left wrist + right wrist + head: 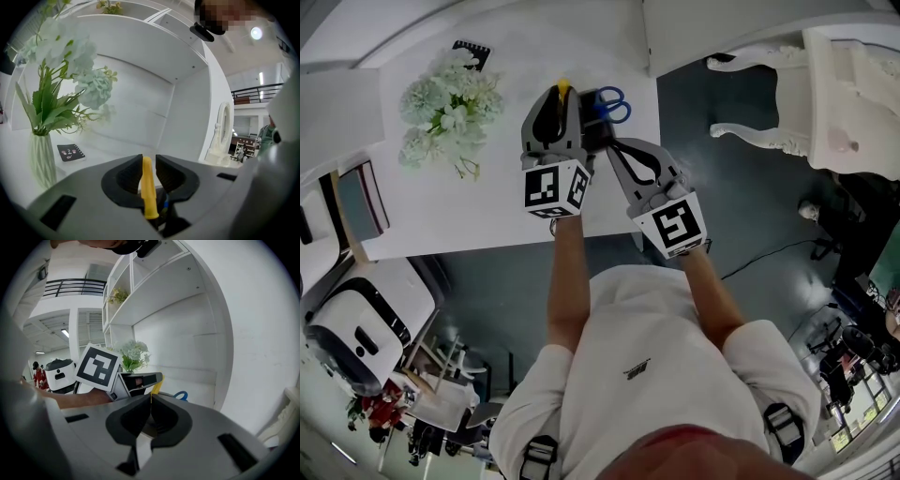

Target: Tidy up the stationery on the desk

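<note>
1. Head view: my left gripper (564, 95) is over the far edge of the white desk (487, 206), clamped on a yellow pen (563, 87) that sticks out past its tips. My right gripper (609, 142) is just to its right, angled in toward it, with its tip against a dark object I cannot identify. The blue-handled scissors (615, 101) lie on the desk just beyond both tips. White flowers (450, 108) stand to the left, and a small black notebook (472, 52) lies farther back.

2. Left gripper view: my jaws are pressed on the yellow pen (148, 187), which stands upright between the pads. A ribbed white vase (42, 159) holds the flowers at far left. The spiral notebook (71, 153) lies flat on the desk beside it.

3. Right gripper view: my right gripper (151, 401) has its jaws together with nothing visible between them. Beyond them to the left is my left gripper (157, 379) with the yellow pen (157, 386). A blue scissor handle (180, 395) shows just to its right.
</note>
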The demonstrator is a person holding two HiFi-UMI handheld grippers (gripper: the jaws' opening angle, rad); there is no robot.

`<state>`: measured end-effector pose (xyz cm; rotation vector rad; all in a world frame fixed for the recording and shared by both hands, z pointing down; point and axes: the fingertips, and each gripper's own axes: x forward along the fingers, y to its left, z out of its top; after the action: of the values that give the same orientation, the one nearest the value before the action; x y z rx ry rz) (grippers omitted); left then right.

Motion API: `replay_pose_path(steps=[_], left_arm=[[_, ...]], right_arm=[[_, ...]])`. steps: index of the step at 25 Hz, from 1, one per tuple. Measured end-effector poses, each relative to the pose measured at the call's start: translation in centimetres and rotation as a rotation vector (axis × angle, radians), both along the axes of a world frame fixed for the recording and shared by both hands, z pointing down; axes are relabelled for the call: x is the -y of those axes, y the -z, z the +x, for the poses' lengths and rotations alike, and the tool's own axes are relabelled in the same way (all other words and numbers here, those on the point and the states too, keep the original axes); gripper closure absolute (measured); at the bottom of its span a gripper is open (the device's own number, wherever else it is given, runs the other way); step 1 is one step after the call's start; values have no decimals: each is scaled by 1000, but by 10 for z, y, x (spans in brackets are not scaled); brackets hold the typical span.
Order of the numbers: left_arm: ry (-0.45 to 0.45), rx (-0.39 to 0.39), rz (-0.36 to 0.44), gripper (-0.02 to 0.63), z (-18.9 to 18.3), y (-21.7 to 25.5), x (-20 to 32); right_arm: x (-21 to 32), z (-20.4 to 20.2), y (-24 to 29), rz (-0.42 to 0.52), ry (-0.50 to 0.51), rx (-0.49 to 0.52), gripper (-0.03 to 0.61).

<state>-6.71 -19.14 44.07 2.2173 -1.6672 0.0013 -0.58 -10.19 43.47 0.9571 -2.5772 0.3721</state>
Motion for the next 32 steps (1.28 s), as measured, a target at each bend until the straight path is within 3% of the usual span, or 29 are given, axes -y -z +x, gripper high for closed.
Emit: replay_pose_path(steps=[19,32], left_arm=[[22,43,12,614,-20,28,-35],[49,127,-85,614,-50,6,-104]], right_arm=[[-10,-5,9,-1,0,14,581],[-40,-31,-7,-39,69,2,581]])
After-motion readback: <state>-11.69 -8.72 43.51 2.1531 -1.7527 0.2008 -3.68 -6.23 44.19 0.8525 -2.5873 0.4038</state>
